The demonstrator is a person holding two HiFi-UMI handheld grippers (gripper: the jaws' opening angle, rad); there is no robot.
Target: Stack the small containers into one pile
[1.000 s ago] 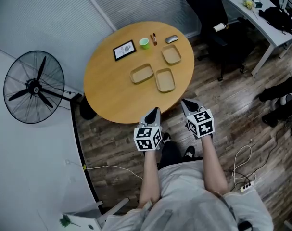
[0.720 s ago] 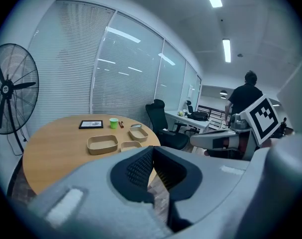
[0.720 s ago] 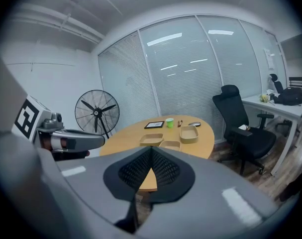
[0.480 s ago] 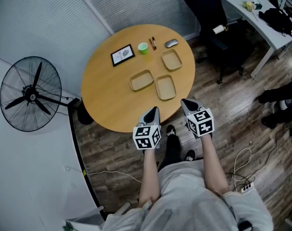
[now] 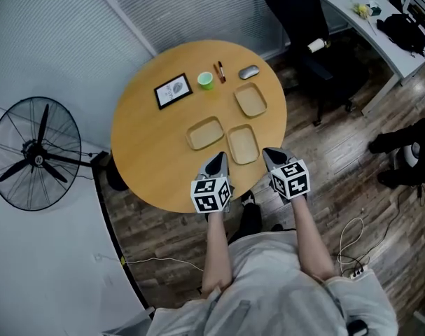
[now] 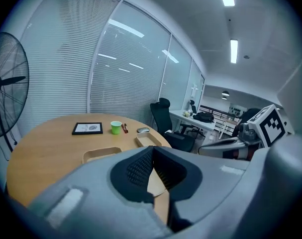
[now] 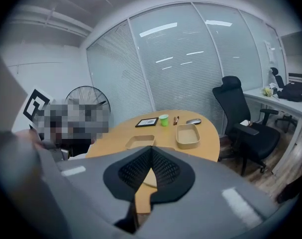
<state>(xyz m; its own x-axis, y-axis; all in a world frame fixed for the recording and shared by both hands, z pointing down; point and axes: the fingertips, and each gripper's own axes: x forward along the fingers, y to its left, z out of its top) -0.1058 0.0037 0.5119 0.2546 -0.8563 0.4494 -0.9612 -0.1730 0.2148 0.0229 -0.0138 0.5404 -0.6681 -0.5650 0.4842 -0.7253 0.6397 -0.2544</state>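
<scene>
Three shallow tan containers lie apart on the round wooden table [image 5: 149,159]: one at the left [image 5: 205,133], one nearest me [image 5: 244,144], one farther right [image 5: 251,100]. My left gripper [image 5: 216,164] hangs over the table's near edge, just short of the left and near containers, with its jaws shut and empty. My right gripper [image 5: 271,155] is beside the near container's right edge, also shut on nothing. The left gripper view shows the left gripper [image 6: 152,151] with the left container [image 6: 102,154] beyond it. The right gripper view shows the right gripper [image 7: 151,151] short of the far container [image 7: 187,135].
At the table's far side stand a framed picture [image 5: 173,91], a green cup [image 5: 206,80], two pens [image 5: 219,72] and a mouse [image 5: 249,71]. A floor fan [image 5: 33,152] is at the left. A black office chair [image 5: 303,12] and a white desk [image 5: 370,16] are behind at the right.
Both grippers have moved forward together, from short of the table to over its near edge, close to the containers. Their jaws stayed shut.
</scene>
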